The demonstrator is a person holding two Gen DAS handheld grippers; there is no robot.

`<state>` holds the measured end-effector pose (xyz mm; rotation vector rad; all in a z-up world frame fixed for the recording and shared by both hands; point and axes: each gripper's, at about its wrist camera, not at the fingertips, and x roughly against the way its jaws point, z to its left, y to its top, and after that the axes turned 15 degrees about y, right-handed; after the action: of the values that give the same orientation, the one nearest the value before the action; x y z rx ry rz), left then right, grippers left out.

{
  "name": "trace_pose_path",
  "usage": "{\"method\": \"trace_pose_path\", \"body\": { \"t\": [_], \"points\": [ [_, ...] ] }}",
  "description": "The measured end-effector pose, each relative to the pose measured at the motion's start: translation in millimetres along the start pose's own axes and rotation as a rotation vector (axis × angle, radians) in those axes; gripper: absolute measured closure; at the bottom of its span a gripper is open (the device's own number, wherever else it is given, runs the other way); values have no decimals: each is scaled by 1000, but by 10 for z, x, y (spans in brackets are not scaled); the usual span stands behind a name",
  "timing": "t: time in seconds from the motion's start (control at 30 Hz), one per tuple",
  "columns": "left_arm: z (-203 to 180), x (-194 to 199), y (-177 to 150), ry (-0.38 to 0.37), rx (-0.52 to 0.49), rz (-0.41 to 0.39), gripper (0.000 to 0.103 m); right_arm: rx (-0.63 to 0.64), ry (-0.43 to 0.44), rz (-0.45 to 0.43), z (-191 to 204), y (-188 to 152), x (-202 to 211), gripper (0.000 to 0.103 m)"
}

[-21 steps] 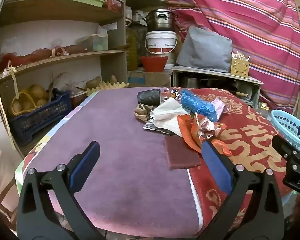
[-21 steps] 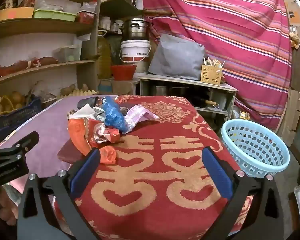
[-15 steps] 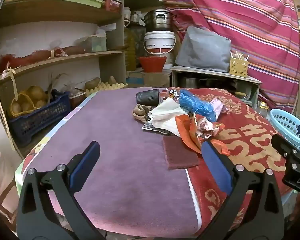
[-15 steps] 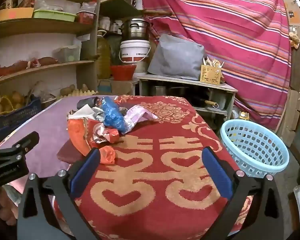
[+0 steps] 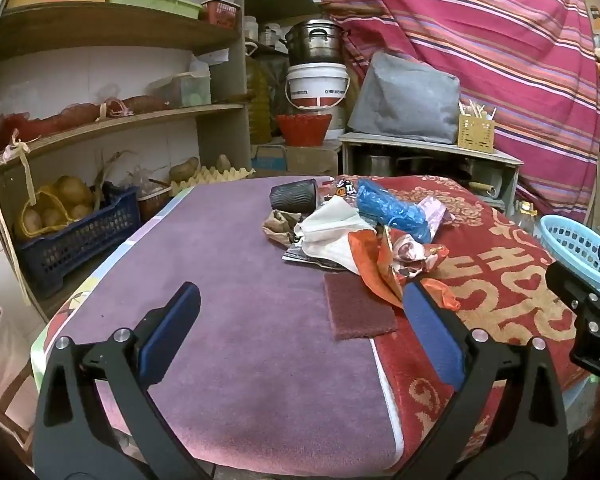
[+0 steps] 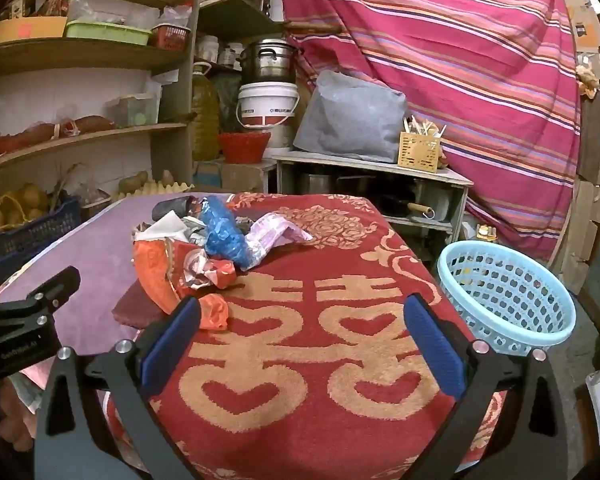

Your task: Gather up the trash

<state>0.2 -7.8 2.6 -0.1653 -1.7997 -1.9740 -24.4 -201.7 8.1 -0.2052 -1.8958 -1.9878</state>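
A heap of trash lies mid-table: a blue plastic bag [image 5: 392,210], white paper [image 5: 332,232], orange wrappers [image 5: 376,268], a pink wrapper [image 6: 276,232], a black cup on its side [image 5: 294,196] and a maroon scouring pad [image 5: 358,312]. The blue bag also shows in the right wrist view [image 6: 224,232]. My left gripper [image 5: 300,332] is open and empty, short of the heap above the purple cloth. My right gripper [image 6: 300,336] is open and empty above the red cloth, right of the heap. A light blue basket [image 6: 504,296] stands right of the table.
The table [image 5: 220,320] wears a purple cloth on the left and a red patterned cloth [image 6: 320,360] on the right. Shelves with produce and a dark blue crate [image 5: 72,236] stand left. A low cabinet [image 6: 380,188] and striped curtain are behind.
Both grippers have drifted only slightly; the heap sits a touch closer in both views. Nothing was grasped or moved.
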Motion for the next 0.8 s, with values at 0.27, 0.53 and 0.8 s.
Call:
{"method": "trace_pose_path", "body": {
  "t": [0.27,0.53,0.8],
  "points": [
    [-19,0,-7,9,-3,-1,5,2,-1,1,-13,-16,20,4],
    [3,-12,-36,3,5,7,5,5,-3,3,7,-15,24,4],
    [3,-19,-43,5,2,-4,5,8,-7,3,7,-21,21,4]
  ]
}}
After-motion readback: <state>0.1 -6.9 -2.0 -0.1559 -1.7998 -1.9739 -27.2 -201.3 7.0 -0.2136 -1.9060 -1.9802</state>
